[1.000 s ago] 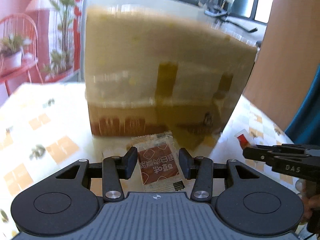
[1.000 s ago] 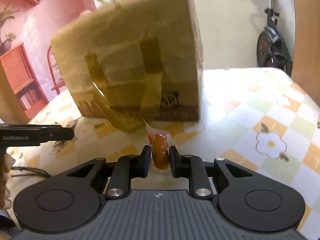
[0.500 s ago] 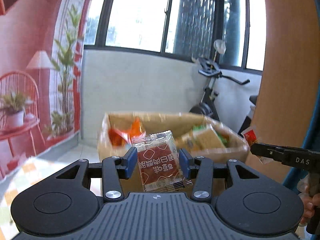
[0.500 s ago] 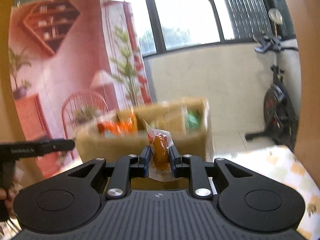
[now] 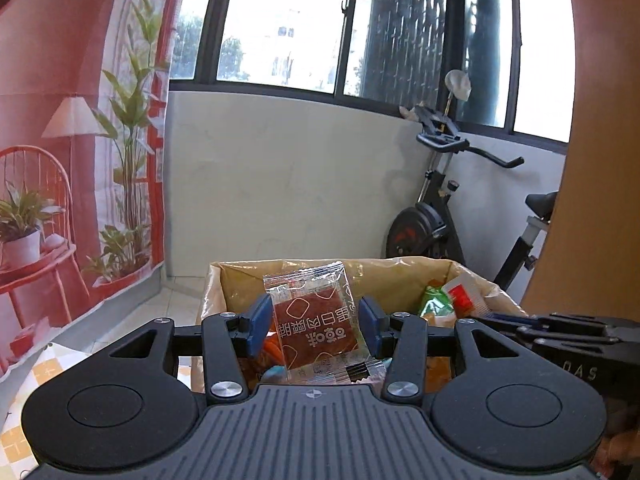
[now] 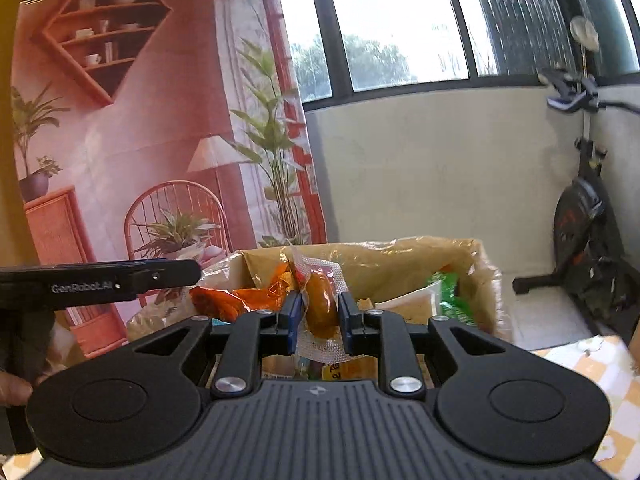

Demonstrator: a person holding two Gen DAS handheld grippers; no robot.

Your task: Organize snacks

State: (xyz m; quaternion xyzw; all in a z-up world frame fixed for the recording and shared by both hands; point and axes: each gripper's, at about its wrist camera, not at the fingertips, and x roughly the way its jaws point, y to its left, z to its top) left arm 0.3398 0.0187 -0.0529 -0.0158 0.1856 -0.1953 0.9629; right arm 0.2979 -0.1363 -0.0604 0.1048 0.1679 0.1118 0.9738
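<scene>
My left gripper (image 5: 316,322) is shut on a clear packet with a red-brown square snack (image 5: 316,326) and holds it above the near rim of the open cardboard box (image 5: 396,270). My right gripper (image 6: 319,316) is shut on a clear packet with an orange-brown sausage-like snack (image 6: 320,306), also above the same box (image 6: 420,252). The box holds several snack packets, orange ones (image 6: 236,300) on the left and green ones (image 6: 450,290) on the right. Each gripper shows at the edge of the other's view: the right one (image 5: 560,336) and the left one (image 6: 100,282).
The box stands on a table with a checked floral cloth (image 6: 600,376). Behind it are a pale wall, windows and an exercise bike (image 5: 436,216). A printed red room backdrop (image 5: 60,160) hangs on the left. A wooden panel (image 5: 600,160) stands on the right.
Both grippers have risen from table level in front of the box to above its open top, each still holding its packet. The box interior now shows.
</scene>
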